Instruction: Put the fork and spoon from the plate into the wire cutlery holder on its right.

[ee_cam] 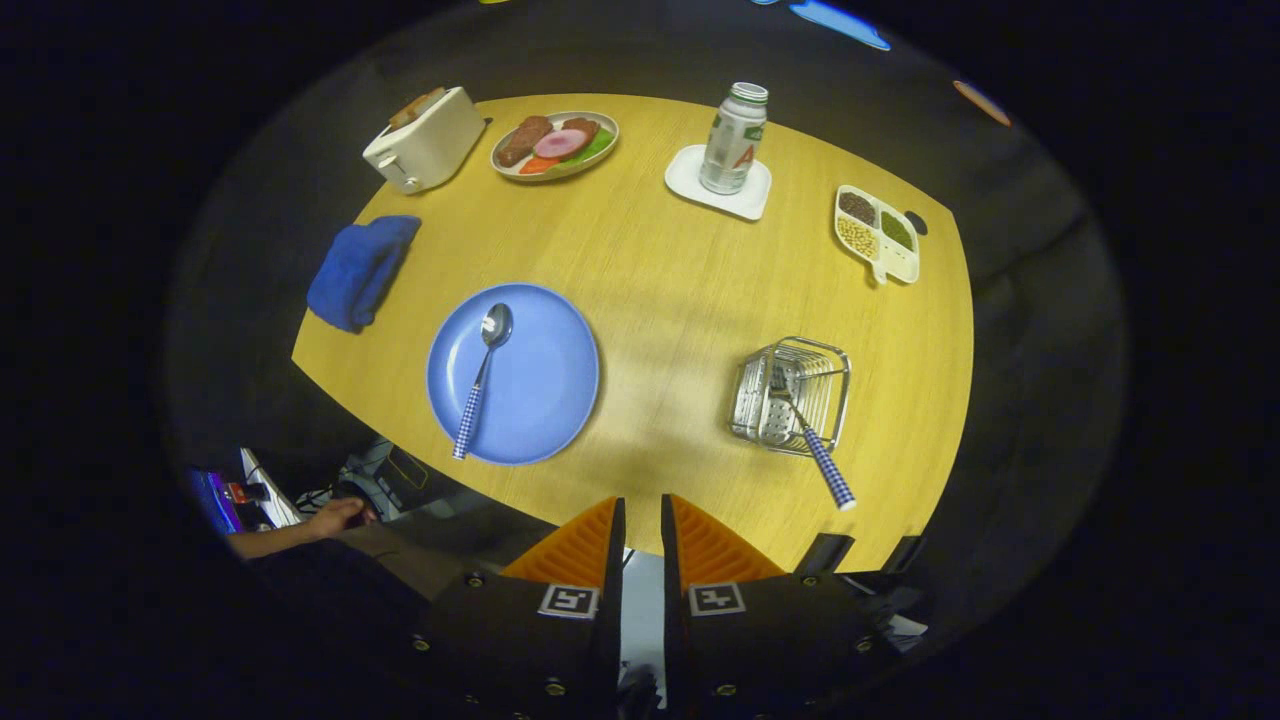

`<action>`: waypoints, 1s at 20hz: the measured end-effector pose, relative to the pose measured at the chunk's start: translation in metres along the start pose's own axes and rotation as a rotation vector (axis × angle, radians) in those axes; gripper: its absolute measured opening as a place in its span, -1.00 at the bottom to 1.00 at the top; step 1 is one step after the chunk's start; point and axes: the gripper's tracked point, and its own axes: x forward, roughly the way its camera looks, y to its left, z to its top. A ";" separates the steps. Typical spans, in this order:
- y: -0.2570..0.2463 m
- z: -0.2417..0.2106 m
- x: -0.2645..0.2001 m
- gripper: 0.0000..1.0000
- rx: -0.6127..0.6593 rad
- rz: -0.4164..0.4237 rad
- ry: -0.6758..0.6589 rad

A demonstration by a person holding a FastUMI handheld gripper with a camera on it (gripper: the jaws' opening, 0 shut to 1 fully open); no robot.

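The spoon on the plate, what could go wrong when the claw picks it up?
The spoon lies flat on the plate, so the claw, nearly shut and empty high above, might slip off its thin handle or shove the plate. The fork already leans out of the holder; dropping the spoon in could knock it out or tip the holder.

Spoon (482, 375) lies on plate (540, 400); fork (808, 440) in holder (793, 395) to its right.

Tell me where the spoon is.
In the gripper view, the spoon lies on the blue plate, beyond the nearly closed, empty gripper, left of the wire cutlery holder.
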 end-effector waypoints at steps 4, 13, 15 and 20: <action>0.025 -0.001 0.012 -0.63 -0.035 0.020 0.023; 0.087 0.012 0.030 -0.63 -0.062 0.119 0.013; 0.096 0.014 0.032 -0.63 -0.070 0.124 0.021; 0.115 0.020 0.043 -0.63 -0.080 0.138 0.036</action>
